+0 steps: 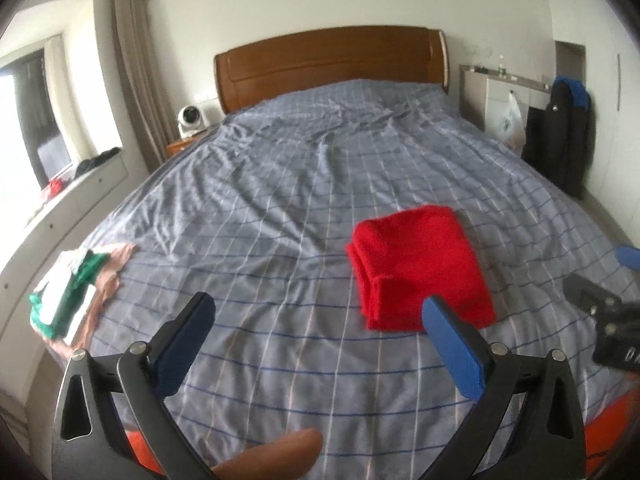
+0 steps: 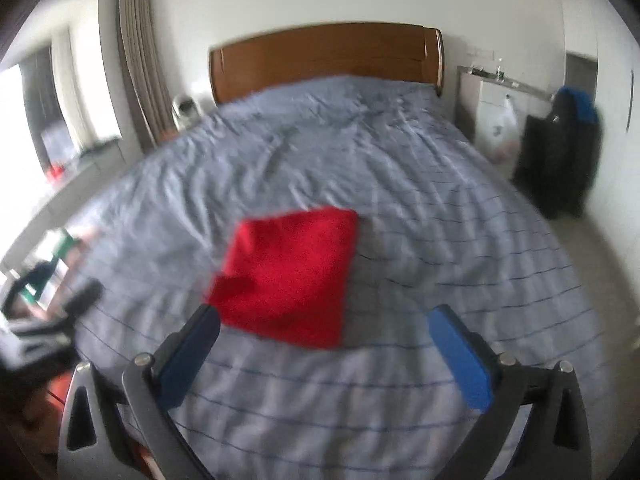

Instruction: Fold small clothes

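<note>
Neatly folded, the red garment (image 1: 420, 268) lies on the bed (image 1: 280, 200) toward its foot edge; the left tool (image 1: 320, 312) hangs above with jaws wide and empty; the right tool (image 2: 324, 320) likewise gapes empty; other clothes (image 1: 76, 292) sit at the bed's left edge.

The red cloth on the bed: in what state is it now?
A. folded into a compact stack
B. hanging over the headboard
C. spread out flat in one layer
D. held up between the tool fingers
A: the red cloth lies folded, its layered edges showing, on the checked bed cover.
</note>
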Demonstrator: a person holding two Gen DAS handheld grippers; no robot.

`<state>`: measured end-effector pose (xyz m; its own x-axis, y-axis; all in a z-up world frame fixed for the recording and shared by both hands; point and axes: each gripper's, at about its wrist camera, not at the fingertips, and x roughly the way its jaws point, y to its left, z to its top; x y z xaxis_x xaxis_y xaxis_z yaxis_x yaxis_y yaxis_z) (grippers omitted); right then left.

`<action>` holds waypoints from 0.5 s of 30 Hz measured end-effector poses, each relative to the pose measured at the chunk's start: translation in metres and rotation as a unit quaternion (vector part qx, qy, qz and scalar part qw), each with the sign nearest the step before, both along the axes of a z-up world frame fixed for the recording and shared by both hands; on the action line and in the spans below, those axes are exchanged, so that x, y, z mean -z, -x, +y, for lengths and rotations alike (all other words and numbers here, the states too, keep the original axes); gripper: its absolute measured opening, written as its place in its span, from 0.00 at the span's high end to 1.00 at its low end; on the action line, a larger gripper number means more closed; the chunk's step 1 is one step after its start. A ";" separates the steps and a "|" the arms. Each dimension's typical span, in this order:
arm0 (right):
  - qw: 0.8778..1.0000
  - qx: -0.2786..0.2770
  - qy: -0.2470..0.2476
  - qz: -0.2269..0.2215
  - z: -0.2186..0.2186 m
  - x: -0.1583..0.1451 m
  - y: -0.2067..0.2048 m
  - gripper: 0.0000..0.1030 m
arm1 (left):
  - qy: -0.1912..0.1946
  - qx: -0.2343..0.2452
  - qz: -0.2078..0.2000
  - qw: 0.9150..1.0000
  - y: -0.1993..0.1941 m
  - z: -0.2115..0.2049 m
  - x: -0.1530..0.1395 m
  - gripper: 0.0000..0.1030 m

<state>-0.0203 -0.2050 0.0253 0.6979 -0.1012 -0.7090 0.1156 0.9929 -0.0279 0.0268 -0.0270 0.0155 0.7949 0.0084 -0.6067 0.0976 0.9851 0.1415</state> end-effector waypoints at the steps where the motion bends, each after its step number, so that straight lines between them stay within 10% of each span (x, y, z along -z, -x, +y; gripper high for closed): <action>1: 1.000 0.007 0.009 0.006 0.003 0.000 0.001 0.00 | 0.004 -0.002 0.005 1.000 -0.001 0.000 -0.001 0.00; 15: 0.999 0.005 0.049 -0.005 0.027 -0.011 0.016 0.00 | 0.005 0.010 0.033 0.999 0.000 -0.012 0.003 0.00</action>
<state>-0.0362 -0.1777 0.0364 0.7041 -0.1762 -0.6879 0.1256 0.9844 -0.1235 0.0267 -0.0389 0.0125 0.7533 -0.0136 -0.6576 0.1256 0.9844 0.1235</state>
